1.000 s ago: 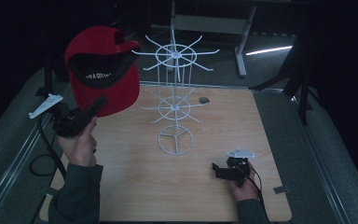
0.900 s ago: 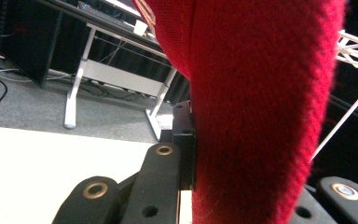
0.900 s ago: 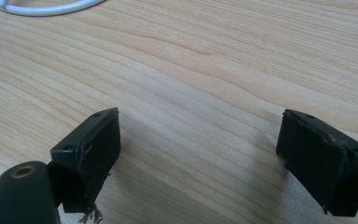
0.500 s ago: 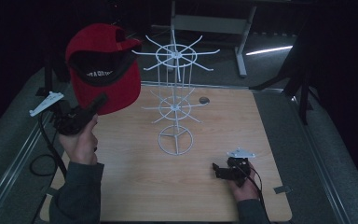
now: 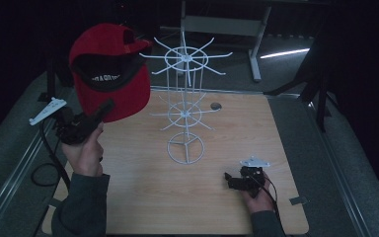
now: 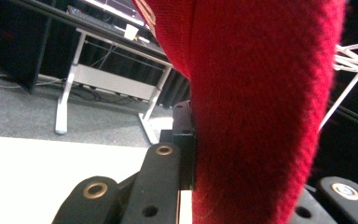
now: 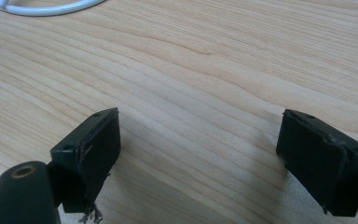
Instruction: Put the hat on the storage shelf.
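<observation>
Colours and patterns of the cap, rack, tools and tabletop.
Red cap with a black inner band bearing white lettering; white wire rack; pale wood-grain tabletop; black left tool and black right tool; small grey disc; dark grey sleeve.

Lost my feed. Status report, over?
Left tongs shut on red cap, held up beside white wire rack. Right tongs open, empty, low over table.
</observation>
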{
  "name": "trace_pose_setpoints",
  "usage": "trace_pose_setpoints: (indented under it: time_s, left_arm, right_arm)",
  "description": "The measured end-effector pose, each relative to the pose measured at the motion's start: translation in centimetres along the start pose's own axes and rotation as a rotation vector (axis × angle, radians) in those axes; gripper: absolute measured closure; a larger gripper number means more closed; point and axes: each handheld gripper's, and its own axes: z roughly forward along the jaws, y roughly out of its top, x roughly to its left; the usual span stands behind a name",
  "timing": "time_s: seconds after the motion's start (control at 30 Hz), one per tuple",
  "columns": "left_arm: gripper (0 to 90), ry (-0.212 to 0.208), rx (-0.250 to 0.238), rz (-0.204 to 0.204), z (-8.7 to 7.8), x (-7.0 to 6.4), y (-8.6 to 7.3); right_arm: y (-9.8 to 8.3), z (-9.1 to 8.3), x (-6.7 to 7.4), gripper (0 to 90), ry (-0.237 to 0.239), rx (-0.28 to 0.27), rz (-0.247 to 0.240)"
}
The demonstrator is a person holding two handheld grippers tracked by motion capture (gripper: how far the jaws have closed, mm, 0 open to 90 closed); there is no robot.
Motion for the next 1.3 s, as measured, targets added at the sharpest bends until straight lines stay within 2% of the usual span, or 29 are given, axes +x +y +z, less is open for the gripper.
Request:
trace_pose_setpoints:
  time_s: [0.97,1.3]
  left_arm:
    - [84.1,-0.049,-0.019,0.02,-1.1,-1.4,-0.5]
    - [84.0,-0.051,0.011,0.042,-1.0,-1.0,-2.2]
  right_arm:
    - [0.0,0.0,0.0,13.4,0.0,0.0,-0.001]
    - [0.0,0.0,0.0,13.4,0.0,0.0,-0.004]
